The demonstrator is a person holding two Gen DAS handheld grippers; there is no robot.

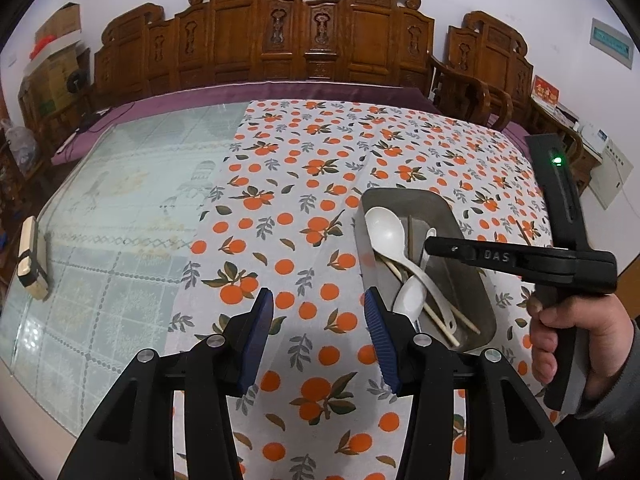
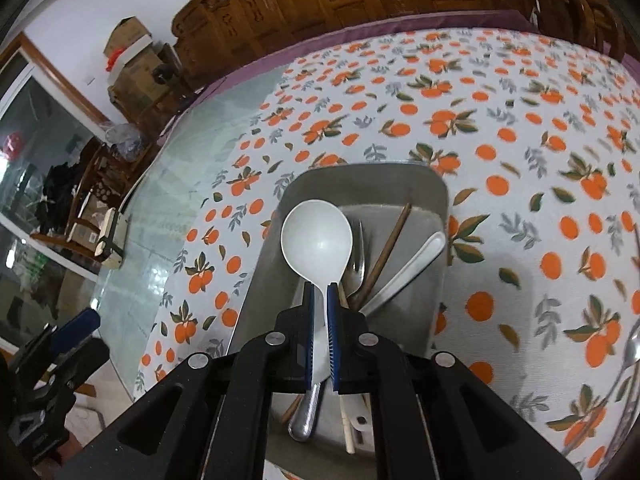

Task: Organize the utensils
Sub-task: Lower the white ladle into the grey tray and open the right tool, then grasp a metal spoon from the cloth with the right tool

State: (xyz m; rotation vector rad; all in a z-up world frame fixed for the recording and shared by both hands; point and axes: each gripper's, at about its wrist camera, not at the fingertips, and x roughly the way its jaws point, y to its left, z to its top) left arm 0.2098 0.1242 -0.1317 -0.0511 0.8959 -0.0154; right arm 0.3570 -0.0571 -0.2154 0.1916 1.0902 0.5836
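A metal tray sat on the tablecloth near the table's right edge; in it lay 2 spoons, chopsticks and a fork.

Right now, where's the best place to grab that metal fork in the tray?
Probably the fork by its thick metal handle end at the tray's near edge, coming from above. The tines sit buried between the big white spoon and chopsticks.

Black left gripper, blue ribbed jaws, grey sleeve
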